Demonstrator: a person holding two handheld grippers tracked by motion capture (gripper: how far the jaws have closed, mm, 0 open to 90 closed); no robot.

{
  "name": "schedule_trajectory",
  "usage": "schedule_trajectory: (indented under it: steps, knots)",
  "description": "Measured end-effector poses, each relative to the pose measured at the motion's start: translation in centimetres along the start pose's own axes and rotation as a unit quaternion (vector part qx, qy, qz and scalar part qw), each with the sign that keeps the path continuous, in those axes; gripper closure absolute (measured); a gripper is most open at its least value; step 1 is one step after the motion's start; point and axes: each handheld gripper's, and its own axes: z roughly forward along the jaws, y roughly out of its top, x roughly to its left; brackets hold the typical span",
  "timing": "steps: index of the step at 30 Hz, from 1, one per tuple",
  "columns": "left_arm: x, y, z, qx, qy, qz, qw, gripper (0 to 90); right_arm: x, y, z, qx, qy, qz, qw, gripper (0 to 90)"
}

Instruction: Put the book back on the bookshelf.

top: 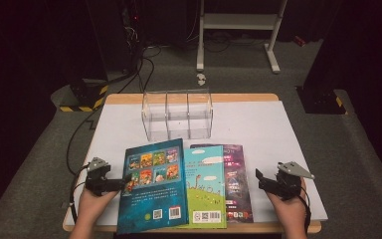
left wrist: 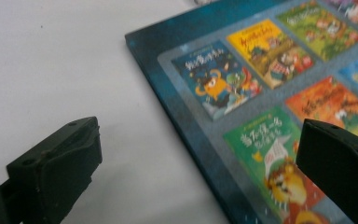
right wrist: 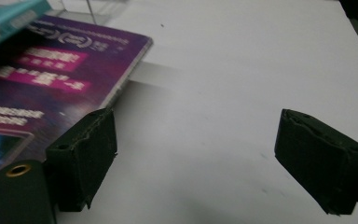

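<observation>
The green book [top: 206, 186] hides most of the purple book [top: 236, 184].

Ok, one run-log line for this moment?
left tongs: open, straddling edge of dark blue hardcover picture book | right tongs: open, beside purple paperback book | clear plastic three-slot organiser: empty

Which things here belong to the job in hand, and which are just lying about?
In the job: blue book, left gripper open at its edge, green book, purple book, right gripper open beside it, clear divided box.

Lying about: white metal frame, floor cables.
</observation>
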Motion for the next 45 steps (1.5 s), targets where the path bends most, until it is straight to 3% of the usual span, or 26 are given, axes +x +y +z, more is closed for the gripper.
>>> schedule_trajectory:
  steps: [4, 7, 10, 15, 23, 26, 28, 31, 37, 45]
  knots:
    - [-0.5, -0.5, -0.8, -0.004, -0.025, -0.031, 0.9992, 0.5, 1.3, 0.8, 0.3, -0.009, 0.026, -0.019, 0.9994, 13.1]
    - [-1.7, -1.0, -0.7, 0.008, -0.017, -0.026, 0.9995, 0.5, 2.1, 1.1, 0.2, -0.019, 0.058, -0.024, 0.9978, 13.4]
    - [-2.2, -1.3, -0.3, 0.017, -0.046, -0.041, 0.9980, 0.8, 2.6, 1.4, 0.2, -0.021, 0.077, -0.023, 0.9965, 13.4]
    - [-3.3, -1.1, 0.6, 0.021, -0.051, -0.031, 0.9980, 1.9, 3.6, 1.6, 0.1, -0.018, 0.092, -0.034, 0.9950, 13.0]
    - [-3.3, -1.1, 0.6, 0.021, -0.058, -0.023, 0.9978, 2.7, 5.1, 1.3, -0.3, -0.011, 0.111, -0.052, 0.9924, 13.3]
    - [-3.8, -0.8, 0.9, 0.026, -0.076, -0.015, 0.9967, 5.5, 6.0, 1.3, -0.8, -0.016, 0.116, -0.056, 0.9916, 13.2]
    - [-5.0, -0.5, 1.6, 0.025, -0.105, -0.008, 0.9941, 8.5, 6.5, 1.3, -1.0, -0.017, 0.118, -0.058, 0.9912, 13.1]
    - [-6.1, -0.2, 1.9, 0.020, -0.117, 0.003, 0.9930, 10.0, 7.0, 1.3, -1.3, -0.017, 0.122, -0.059, 0.9907, 13.2]
    - [-8.8, 0.5, 2.4, 0.010, -0.127, 0.021, 0.9916, 10.2, 7.7, 1.3, -2.0, -0.019, 0.135, -0.051, 0.9893, 13.9]
    - [-10.9, 1.2, 2.9, 0.007, -0.139, 0.034, 0.9897, 11.2, 9.6, 1.6, -2.4, -0.018, 0.173, -0.059, 0.9830, 16.6]
